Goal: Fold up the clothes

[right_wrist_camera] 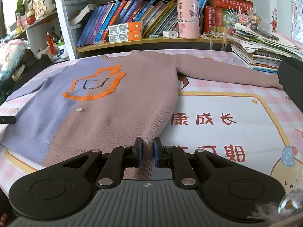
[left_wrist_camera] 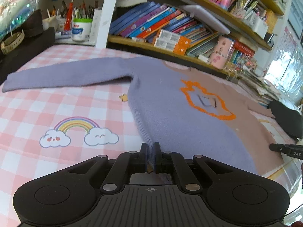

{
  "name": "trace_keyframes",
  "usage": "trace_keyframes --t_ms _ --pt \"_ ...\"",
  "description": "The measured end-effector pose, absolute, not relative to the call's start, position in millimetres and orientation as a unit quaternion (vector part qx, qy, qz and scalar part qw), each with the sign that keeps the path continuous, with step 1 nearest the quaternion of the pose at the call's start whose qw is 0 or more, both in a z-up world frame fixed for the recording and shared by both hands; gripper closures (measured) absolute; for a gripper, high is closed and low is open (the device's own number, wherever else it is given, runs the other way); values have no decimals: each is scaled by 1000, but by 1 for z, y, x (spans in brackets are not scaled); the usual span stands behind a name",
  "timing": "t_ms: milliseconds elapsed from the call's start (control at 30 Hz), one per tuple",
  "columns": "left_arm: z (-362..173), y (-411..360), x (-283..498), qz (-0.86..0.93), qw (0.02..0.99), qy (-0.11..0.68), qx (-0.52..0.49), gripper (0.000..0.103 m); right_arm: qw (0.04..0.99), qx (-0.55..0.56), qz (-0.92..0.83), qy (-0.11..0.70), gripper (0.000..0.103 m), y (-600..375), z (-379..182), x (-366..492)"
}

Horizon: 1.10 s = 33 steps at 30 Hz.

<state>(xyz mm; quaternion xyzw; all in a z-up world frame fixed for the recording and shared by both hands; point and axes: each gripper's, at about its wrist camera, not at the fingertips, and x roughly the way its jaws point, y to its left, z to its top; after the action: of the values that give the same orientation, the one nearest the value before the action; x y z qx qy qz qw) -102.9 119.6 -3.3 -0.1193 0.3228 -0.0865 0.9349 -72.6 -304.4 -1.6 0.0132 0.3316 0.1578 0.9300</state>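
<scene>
A knit sweater [left_wrist_camera: 170,113], half lilac and half dusty pink with an orange outlined motif, lies flat and face up on the pink checked tablecloth [left_wrist_camera: 47,102], both sleeves spread out. My left gripper [left_wrist_camera: 150,149] is shut on the lilac bottom hem corner, its pads almost touching. In the right wrist view the sweater [right_wrist_camera: 123,113] reaches down to my right gripper [right_wrist_camera: 148,147], which pinches the pink hem corner; fabric fills the narrow gap between the blue pads. Each gripper's tip shows at the other view's edge: right gripper [left_wrist_camera: 284,149], left gripper [right_wrist_camera: 7,119].
Behind the table runs a bookshelf [right_wrist_camera: 151,39] with leaning books and a pink cup [right_wrist_camera: 188,19]. A stack of notebooks [right_wrist_camera: 261,56] and a black object [right_wrist_camera: 291,79] sit at the right end. Pen holders [left_wrist_camera: 81,28] stand far left.
</scene>
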Motion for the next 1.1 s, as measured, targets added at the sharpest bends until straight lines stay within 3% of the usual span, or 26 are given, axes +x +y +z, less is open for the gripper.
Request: trace_keyframes --t_ms 167,300,400,500,933,1100 --pt "-4 124 -105 -78 934 320 -136 92 931 24 155 329 77 -311 1 -73" --pt "-10 122 -104 -76 930 332 -136 92 929 25 155 335 76 -313 -2 -73" --pt "-13 122 -105 -73 931 328 -144 97 927 23 164 336 89 -312 -2 -73" --pt "-13 114 -107 -69 935 321 -133 99 926 32 162 339 92 -318 -2 -75" --pt "-13 120 -109 -87 933 322 -134 99 926 9 161 343 93 -306 0 -79" --pt "-13 124 -110 -93 932 323 -138 93 927 8 152 342 93 -310 0 -78"
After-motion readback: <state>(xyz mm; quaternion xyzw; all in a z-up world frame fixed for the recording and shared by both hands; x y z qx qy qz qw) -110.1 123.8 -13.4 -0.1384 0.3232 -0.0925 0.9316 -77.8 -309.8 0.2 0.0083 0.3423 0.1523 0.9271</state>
